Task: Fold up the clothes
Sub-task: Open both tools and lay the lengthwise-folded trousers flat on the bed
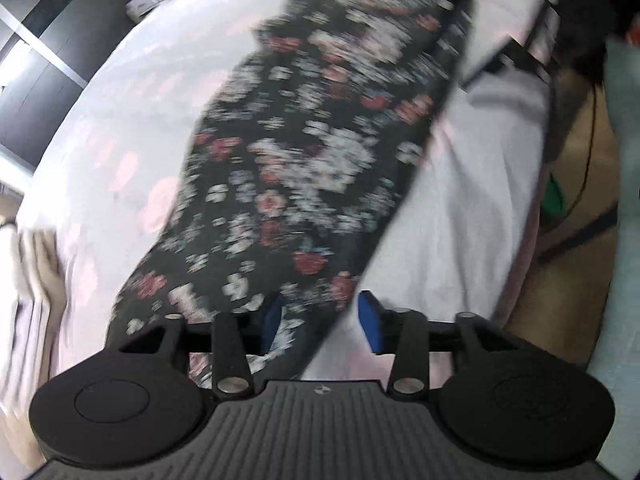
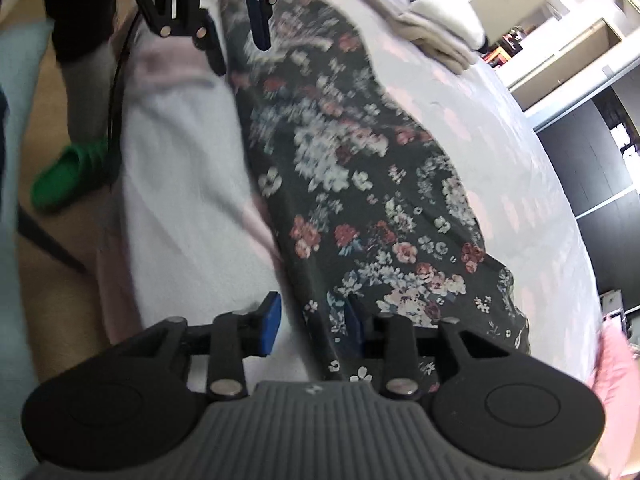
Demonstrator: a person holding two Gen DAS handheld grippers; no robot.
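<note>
A dark floral garment (image 1: 312, 152) lies stretched as a long strip along the bed, blurred by motion; it also shows in the right wrist view (image 2: 360, 184). My left gripper (image 1: 320, 320) is at one end, its blue pads wide apart with the cloth's edge lying between them. My right gripper (image 2: 312, 320) is at the other end, pads apart, the cloth's edge between them. The left gripper also shows at the top of the right wrist view (image 2: 236, 36), open over the far end.
The bed has a white cover with pale pink flowers (image 1: 132, 128) (image 2: 520, 168). Folded beige and white cloths (image 2: 436, 28) lie stacked at the bed's far side. A person's leg with a green shoe (image 2: 68, 176) stands by the bed edge. A pink cloth (image 2: 616, 380) lies nearby.
</note>
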